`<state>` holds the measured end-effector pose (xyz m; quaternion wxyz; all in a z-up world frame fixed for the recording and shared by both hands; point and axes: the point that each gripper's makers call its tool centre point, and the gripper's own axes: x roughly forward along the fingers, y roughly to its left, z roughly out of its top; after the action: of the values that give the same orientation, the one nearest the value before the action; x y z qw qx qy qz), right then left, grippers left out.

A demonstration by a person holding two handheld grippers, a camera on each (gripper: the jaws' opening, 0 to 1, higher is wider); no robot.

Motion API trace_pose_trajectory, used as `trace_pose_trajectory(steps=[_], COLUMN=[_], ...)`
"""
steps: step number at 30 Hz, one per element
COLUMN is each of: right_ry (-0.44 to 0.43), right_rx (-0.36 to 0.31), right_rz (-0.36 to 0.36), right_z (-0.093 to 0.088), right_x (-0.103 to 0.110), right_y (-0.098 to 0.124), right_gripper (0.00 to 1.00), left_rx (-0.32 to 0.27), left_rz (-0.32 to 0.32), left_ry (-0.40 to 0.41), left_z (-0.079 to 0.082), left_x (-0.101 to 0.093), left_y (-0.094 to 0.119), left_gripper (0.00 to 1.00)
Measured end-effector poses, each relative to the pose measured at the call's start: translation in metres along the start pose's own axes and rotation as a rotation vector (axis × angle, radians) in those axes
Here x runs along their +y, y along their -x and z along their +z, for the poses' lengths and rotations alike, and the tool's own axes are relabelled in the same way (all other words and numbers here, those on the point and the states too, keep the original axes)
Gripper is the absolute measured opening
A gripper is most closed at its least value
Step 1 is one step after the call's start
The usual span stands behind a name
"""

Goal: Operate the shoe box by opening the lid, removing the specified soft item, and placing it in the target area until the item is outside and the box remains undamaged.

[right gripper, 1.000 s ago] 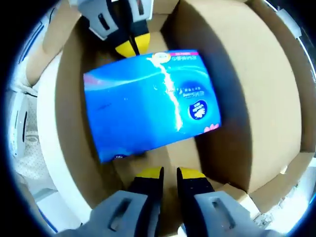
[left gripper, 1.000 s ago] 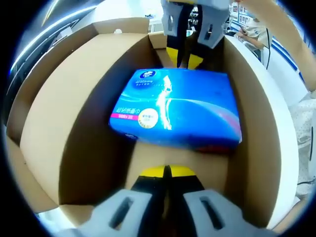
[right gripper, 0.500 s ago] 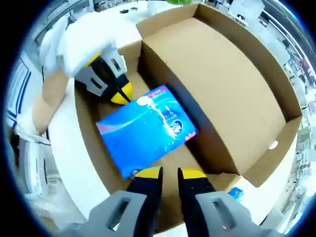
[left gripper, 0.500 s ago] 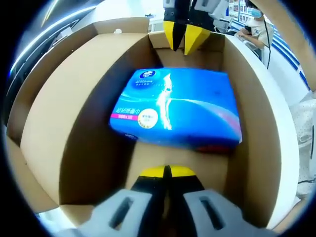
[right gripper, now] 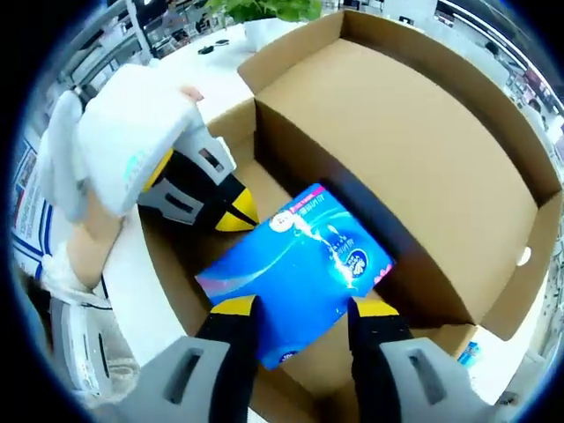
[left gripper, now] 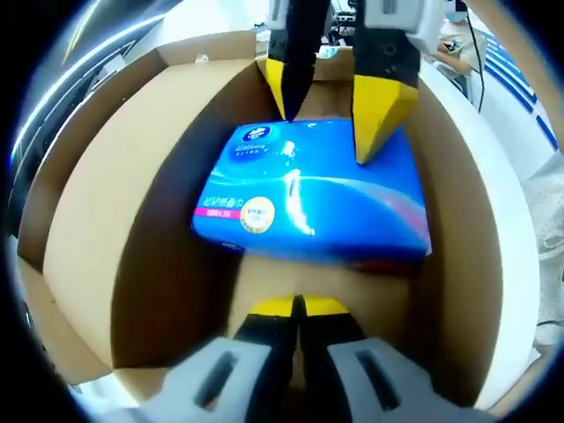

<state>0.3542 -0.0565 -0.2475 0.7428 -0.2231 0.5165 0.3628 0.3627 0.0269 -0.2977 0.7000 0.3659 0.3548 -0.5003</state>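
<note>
A blue plastic-wrapped tissue pack (left gripper: 308,189) lies on the floor of the open cardboard shoe box (left gripper: 115,220). In the left gripper view my left gripper (left gripper: 295,307) is shut and empty just short of the pack's near side. My right gripper (left gripper: 326,132) comes in from the top, open, with one finger at each side of the pack's far end. In the right gripper view my right gripper (right gripper: 304,308) straddles the end of the pack (right gripper: 295,260). The left gripper (right gripper: 231,214) rests at the pack's opposite edge, held by a white-gloved hand (right gripper: 123,132).
The box lid (right gripper: 397,150) stands folded back on the right of the right gripper view. The box sits on a white table (right gripper: 220,62) with a green plant (right gripper: 264,9) at its far side. A person (left gripper: 454,35) sits in the background.
My right gripper has opened its jaws wide and moved down until they straddle the pack's end. The left gripper stays shut at the same spot, and the pack has not shifted.
</note>
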Motion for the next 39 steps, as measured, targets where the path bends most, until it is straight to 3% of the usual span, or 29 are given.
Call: trace_pose_trajectory(steps=[6,12,17,25,30,32,39], right_ry=[-0.07,-0.132,-0.186,-0.222,-0.239,-0.254,-0.291], right_rx=[0.001,0.014,0.018,0.042,0.084,0.089,0.109], right_rz=[-0.017,-0.046,-0.03,-0.086,-0.14,-0.143,-0.15], right_z=[0.0,0.003,0.01,0.016,0.011,0.011,0.012], right_x=[0.001,0.007,0.021,0.015,0.009,0.008,0.003], right_y=[-0.004,-0.006,-0.015,-0.017,-0.026,-0.031,-0.037], right_gripper=[0.47,0.49,0.71,0.71,0.74,0.76,0.79], left_rx=[-0.023,-0.008,-0.053,-0.046,-0.093,-0.092,-0.103], left_rz=[-0.021,-0.006,-0.04,-0.036,-0.051,-0.003,0.018], left_ry=[0.031,0.026,0.055,0.051,0.048,0.054,0.069], left_z=[0.008,0.007,0.01,0.011,0.021,0.017,0.011], left_x=[-0.005,-0.005,-0.008,-0.009,-0.014,-0.002,0.006], left_y=[-0.003,-0.004,-0.005,-0.006,0.001,0.004,0.015], left_gripper=[0.0,0.0,0.0,0.0,0.0,0.0,0.0])
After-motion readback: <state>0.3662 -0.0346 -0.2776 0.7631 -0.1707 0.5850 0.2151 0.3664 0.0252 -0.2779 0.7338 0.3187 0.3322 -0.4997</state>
